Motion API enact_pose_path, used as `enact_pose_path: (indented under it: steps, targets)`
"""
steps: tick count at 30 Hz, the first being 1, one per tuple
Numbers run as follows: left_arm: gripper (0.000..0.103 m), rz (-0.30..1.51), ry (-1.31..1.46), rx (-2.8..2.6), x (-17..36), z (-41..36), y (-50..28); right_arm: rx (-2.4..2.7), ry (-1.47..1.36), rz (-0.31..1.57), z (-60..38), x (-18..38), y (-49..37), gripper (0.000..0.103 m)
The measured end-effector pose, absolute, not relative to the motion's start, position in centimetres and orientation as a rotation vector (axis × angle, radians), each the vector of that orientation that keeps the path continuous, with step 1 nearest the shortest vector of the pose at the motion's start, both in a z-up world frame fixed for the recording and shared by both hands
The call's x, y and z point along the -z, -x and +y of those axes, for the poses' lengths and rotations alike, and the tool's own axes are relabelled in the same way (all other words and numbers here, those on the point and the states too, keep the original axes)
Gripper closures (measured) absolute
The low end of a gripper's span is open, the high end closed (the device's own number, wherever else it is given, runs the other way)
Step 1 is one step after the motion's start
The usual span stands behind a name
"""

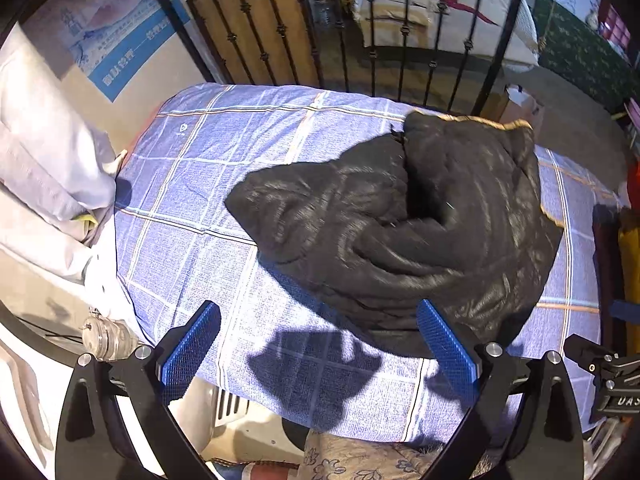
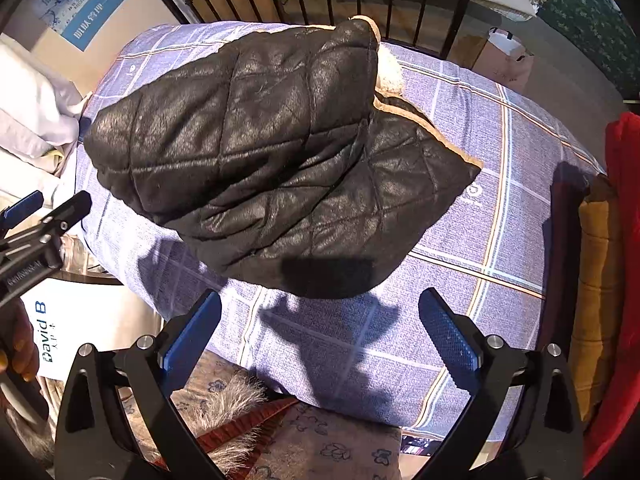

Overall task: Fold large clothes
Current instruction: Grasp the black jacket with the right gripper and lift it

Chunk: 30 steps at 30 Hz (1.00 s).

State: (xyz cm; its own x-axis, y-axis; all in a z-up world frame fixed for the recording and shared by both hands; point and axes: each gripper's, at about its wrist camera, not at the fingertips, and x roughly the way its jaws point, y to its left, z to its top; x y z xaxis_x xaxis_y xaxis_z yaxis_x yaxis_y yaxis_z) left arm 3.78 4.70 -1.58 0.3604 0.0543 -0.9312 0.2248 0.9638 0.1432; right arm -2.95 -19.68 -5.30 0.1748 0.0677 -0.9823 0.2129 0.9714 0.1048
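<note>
A black quilted jacket (image 1: 404,232) with a tan fleece lining lies bunched on a blue checked bed cover (image 1: 192,208). In the right wrist view the jacket (image 2: 272,152) shows as a folded bundle on the cover (image 2: 480,220). My left gripper (image 1: 318,344) is open and empty, hovering over the cover's near edge with its right finger close to the jacket's hem. My right gripper (image 2: 320,332) is open and empty, just short of the jacket's near edge. The left gripper's body (image 2: 36,232) shows at the left of the right wrist view.
A black iron railing (image 1: 340,32) runs behind the bed. White pillows (image 1: 44,152) lie at the left. A red cloth (image 2: 620,240) and a yellow-brown cushion (image 2: 596,280) sit at the right edge. A patterned fabric with fur trim (image 2: 248,420) lies below the cover's near edge.
</note>
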Motion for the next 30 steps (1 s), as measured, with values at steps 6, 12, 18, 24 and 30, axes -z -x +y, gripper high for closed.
enact_pose_path:
  steps: [6,12,18,24,30]
  targets:
    - [0.006,1.245,-0.07,-0.018,0.9,11.0,-7.7,-0.001,-0.417,1.382,-22.3,6.8,-2.3,0.006]
    - [0.006,1.329,0.161,-0.129,2.5,17.8,-7.9,0.053,-0.73,1.346,-26.8,12.3,-9.6,0.006]
    - [0.006,1.417,0.193,-0.155,5.6,18.7,-6.2,-0.008,-0.866,1.279,-27.9,15.2,-12.1,0.029]
    - [0.006,1.403,0.162,-0.108,5.9,17.1,-8.0,-0.182,-0.536,1.295,-22.4,11.2,-8.6,0.091]
    - [0.006,1.327,0.1,-0.119,5.1,16.9,-11.2,-0.342,-0.252,1.494,-17.9,13.4,3.3,0.092]
